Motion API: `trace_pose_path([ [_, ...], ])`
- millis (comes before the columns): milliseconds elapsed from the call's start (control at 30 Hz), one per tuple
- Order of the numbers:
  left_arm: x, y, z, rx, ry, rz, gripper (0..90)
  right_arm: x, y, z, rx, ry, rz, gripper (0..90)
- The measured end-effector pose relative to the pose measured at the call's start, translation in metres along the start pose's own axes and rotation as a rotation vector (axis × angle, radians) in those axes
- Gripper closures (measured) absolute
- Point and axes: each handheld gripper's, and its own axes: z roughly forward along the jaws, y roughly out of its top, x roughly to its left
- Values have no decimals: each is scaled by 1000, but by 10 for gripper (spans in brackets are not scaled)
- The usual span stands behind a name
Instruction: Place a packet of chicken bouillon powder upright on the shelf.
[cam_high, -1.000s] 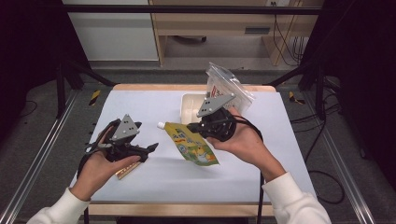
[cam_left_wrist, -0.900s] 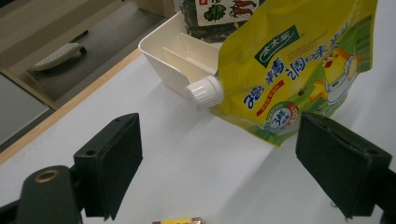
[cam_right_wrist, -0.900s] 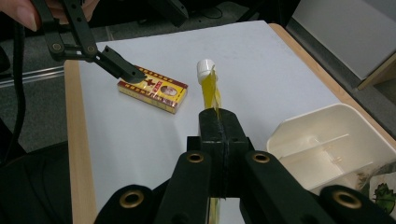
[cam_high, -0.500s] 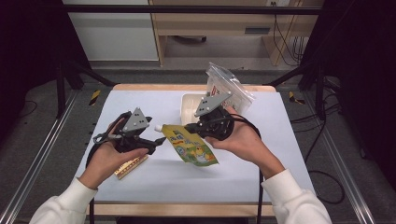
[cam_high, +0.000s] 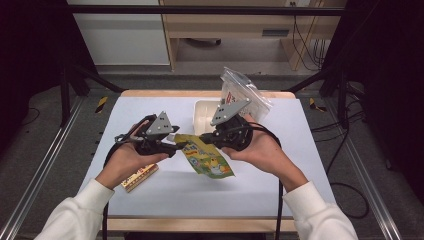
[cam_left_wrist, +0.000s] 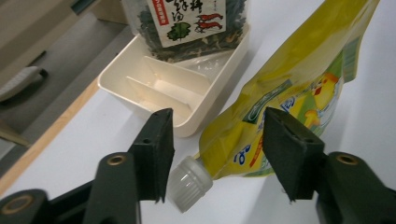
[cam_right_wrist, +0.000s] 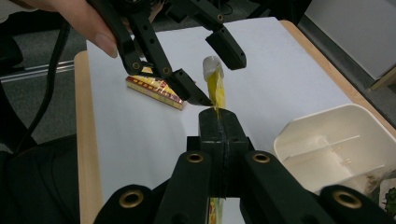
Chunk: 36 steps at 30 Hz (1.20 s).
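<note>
A yellow spouted pouch (cam_high: 207, 157) hangs above the white table, and my right gripper (cam_high: 214, 141) is shut on its edge (cam_right_wrist: 218, 116). The pouch (cam_left_wrist: 289, 74) has a clear screw cap (cam_left_wrist: 189, 182) that points toward my left gripper (cam_high: 177, 147). In the left gripper view the jaws have just been closing. They stand either side of the cap and the pouch's top corner, with the cap next to one pad and a gap to the other. In the right gripper view the left gripper (cam_right_wrist: 212, 77) brackets the cap (cam_right_wrist: 211, 63).
A white divided tray (cam_high: 202, 112) sits at the table's back middle, with a clear bag of dried food (cam_high: 245, 90) leaning in it. A small yellow and red box (cam_high: 139, 176) lies near the left forearm. The wooden table edge (cam_right_wrist: 84, 140) runs along the side.
My left gripper has moved right to the pouch's spout and its jaws have narrowed around the cap. The right gripper and the pouch have stayed in place.
</note>
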Motion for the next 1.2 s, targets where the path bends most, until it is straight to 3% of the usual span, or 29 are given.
trace_pose_path([
  [167,-3,5,4,7,-19,18,597,-1,-3,-2,0,0,7,900],
  [233,-4,8,5,35,1,42,632,-1,-5,-3,4,3,17,900],
  [367,-7,15,4,44,-17,39,754,-2,-12,-1,41,-18,33,861],
  [467,-13,21,5,50,-25,68,781,-3,-19,6,78,-29,33,839],
  [733,-16,23,4,55,-24,90,784,-6,-22,15,81,-23,49,854],
  [833,-14,21,4,46,-27,73,770,-6,-21,15,74,-12,61,874],
  [1200,-14,17,4,38,-31,72,711,-8,-22,14,53,30,84,900],
])
